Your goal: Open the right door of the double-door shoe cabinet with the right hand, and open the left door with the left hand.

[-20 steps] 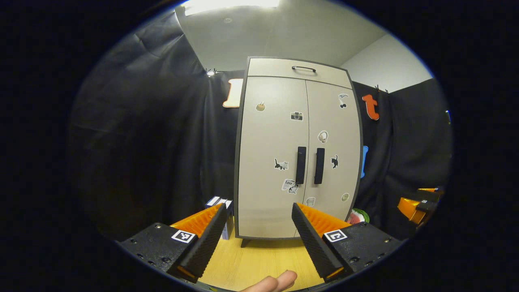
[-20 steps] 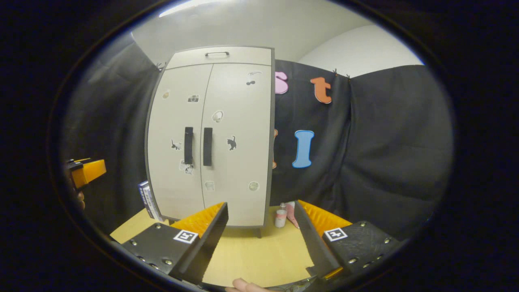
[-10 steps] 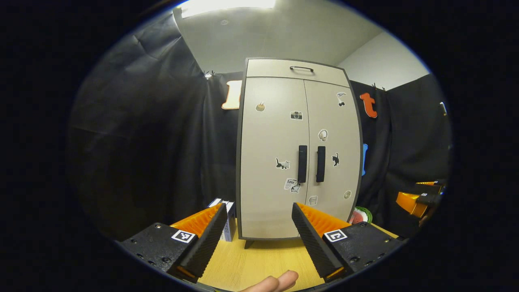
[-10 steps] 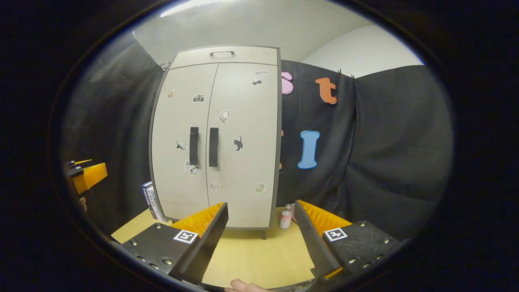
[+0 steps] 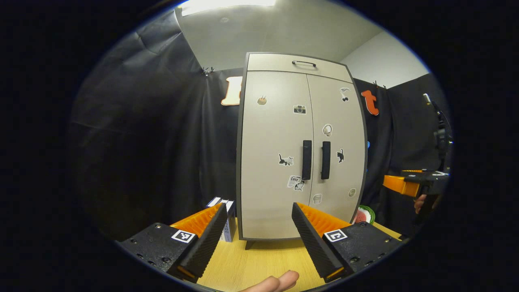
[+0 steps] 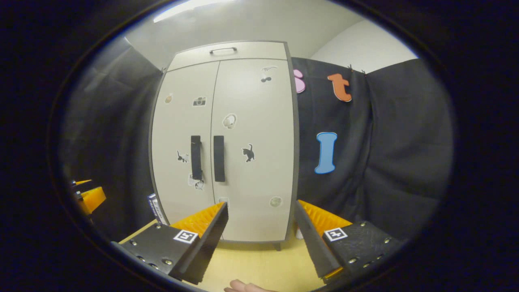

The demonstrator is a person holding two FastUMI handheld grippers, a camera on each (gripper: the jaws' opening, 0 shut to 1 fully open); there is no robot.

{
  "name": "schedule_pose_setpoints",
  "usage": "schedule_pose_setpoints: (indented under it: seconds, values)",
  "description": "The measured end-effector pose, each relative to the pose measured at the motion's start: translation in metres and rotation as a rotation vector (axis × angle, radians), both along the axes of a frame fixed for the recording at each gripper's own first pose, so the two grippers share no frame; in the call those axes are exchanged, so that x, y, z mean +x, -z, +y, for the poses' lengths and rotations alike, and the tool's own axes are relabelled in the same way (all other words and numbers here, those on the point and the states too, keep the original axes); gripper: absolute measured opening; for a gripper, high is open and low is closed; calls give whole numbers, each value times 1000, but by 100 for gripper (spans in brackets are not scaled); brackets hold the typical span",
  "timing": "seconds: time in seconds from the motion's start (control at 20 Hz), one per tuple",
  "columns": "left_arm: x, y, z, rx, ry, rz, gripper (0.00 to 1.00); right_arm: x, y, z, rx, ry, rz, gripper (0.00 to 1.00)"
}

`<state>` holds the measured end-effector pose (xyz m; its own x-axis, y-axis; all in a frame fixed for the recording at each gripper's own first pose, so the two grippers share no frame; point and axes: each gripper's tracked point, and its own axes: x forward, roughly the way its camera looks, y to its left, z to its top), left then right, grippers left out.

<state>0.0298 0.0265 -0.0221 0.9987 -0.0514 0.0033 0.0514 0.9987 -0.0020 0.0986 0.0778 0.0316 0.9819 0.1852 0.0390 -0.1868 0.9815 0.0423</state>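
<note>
Standing shut at frame centre in both views: the cabinet (image 5: 300, 146), both doors closed, on a pale wood table (image 5: 263, 259). Right door (image 6: 253, 150), with right handle (image 6: 219, 158) a dark vertical bar just beside the centre seam; left door (image 5: 273, 154), with left handle (image 5: 307, 159) its twin on the other side of the seam. Right gripper (image 6: 261, 239): fingers wide apart, holding nothing, low in the right gripper view and well short of the cabinet. Left gripper (image 5: 257, 235): fingers likewise wide and empty, low in the left gripper view, also apart from the doors. Step in hand, as judged: approach to the right handle, task barely begun. To do it well, the right gripper should close in square to the door, straddle the bar across its width near mid-height, pinch firmly, then pull along an arc about the hinge at the cabinet's right edge, not straight back. The handles stand close together, so the inner finger must slip into the narrow gap without catching the left handle. Other items: drawer handle (image 5: 304, 63) on the top panel; assorted stickers on both doors; a box (image 5: 225, 221) at the cabinet's lower left in the left gripper view; a round green-rimmed item (image 5: 362, 215) at its lower right, possibly in the right door's sweep. A fingertip (image 5: 279, 282) shows at that view's bottom edge.
</note>
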Motion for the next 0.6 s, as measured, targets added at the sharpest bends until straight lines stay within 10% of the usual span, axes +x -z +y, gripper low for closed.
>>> schedule_pose_setpoints:
  seconds: [0.6]
  values:
    - [21, 7, -12, 7, 72, 8, 99, 121, -37, 102, 60, -115, 7, 98]
